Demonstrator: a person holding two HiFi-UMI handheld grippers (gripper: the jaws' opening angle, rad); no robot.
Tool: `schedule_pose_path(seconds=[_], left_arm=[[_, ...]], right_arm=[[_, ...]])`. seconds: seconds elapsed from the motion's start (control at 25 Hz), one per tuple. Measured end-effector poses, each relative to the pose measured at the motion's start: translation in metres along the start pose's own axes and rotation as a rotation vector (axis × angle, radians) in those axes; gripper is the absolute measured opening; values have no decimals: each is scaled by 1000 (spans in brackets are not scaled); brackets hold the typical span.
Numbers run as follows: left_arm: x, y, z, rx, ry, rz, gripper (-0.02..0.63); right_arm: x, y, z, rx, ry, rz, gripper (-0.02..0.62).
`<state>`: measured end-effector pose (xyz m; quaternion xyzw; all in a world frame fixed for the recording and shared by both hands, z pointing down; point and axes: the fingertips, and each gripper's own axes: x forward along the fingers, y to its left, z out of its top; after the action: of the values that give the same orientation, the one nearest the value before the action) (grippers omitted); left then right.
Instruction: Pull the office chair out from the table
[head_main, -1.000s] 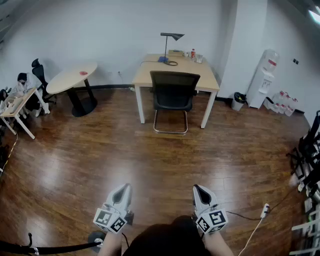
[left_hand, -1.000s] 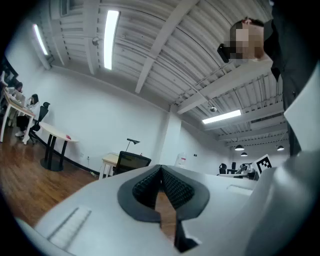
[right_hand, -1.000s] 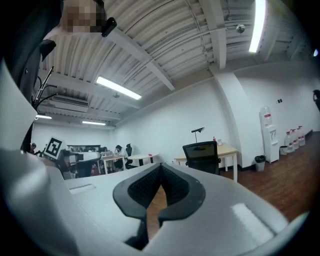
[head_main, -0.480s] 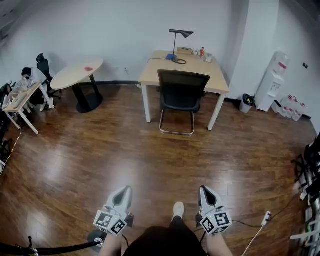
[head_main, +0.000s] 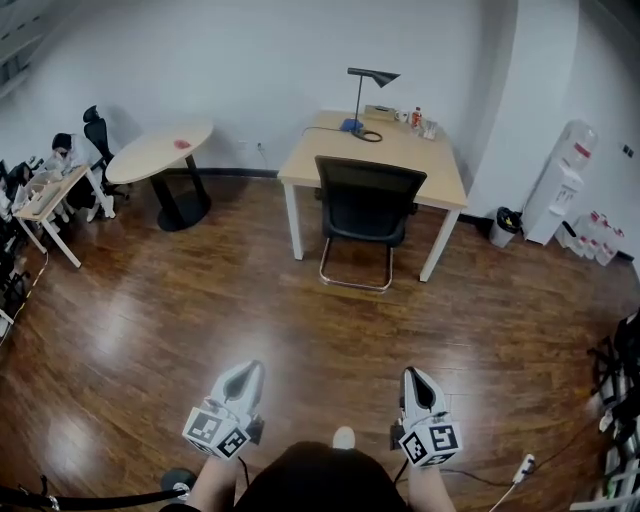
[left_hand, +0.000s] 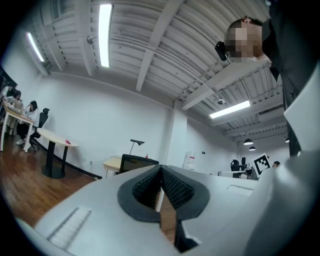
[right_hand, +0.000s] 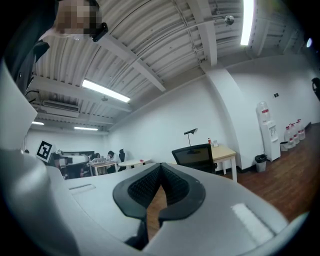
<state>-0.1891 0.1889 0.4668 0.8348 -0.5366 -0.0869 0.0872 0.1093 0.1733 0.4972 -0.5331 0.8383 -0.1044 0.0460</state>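
A black office chair (head_main: 370, 205) with a chrome sled base is tucked under a light wooden desk (head_main: 415, 160) at the far wall. It also shows as a dark back in the left gripper view (left_hand: 135, 162) and the right gripper view (right_hand: 194, 155). My left gripper (head_main: 245, 375) and right gripper (head_main: 414, 380) are low in the head view, well short of the chair across bare wooden floor. Both point level toward the desk, jaws shut with nothing between them.
A black desk lamp (head_main: 365, 90) and small items stand on the desk. An oval table (head_main: 160, 152) is at the left, with a person seated at another desk (head_main: 45, 195) beyond. A water dispenser (head_main: 562, 185) and bin (head_main: 503, 225) stand right. A cable (head_main: 505, 475) lies near my right foot.
I have walked forward: the desk and chair sit lower and slightly larger in the head view, and both grippers moved with me, still shut.
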Motion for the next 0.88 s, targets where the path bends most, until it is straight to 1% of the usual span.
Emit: schedule_pose_path(seconds=[0.16, 0.32, 0.44, 0.48, 0.64, 0.88], left_arm=[[45, -5, 0, -20, -13, 2, 2], [89, -16, -4, 19, 14, -8, 2], [114, -23, -6, 57, 27, -11, 2], [120, -24, -7, 58, 33, -12, 2], [139, -21, -12, 6, 46, -20, 2], [167, -5, -22, -7, 71, -43, 3]], right_arm=[[12, -37, 9, 1, -10, -23, 14], [14, -76, 10, 9, 17, -46, 14], [18, -103, 5, 19, 37, -70, 14], [19, -110, 4, 21, 43, -81, 14], [23, -131, -1, 43, 54, -116, 14], [52, -147, -2, 38, 70, -135, 14]])
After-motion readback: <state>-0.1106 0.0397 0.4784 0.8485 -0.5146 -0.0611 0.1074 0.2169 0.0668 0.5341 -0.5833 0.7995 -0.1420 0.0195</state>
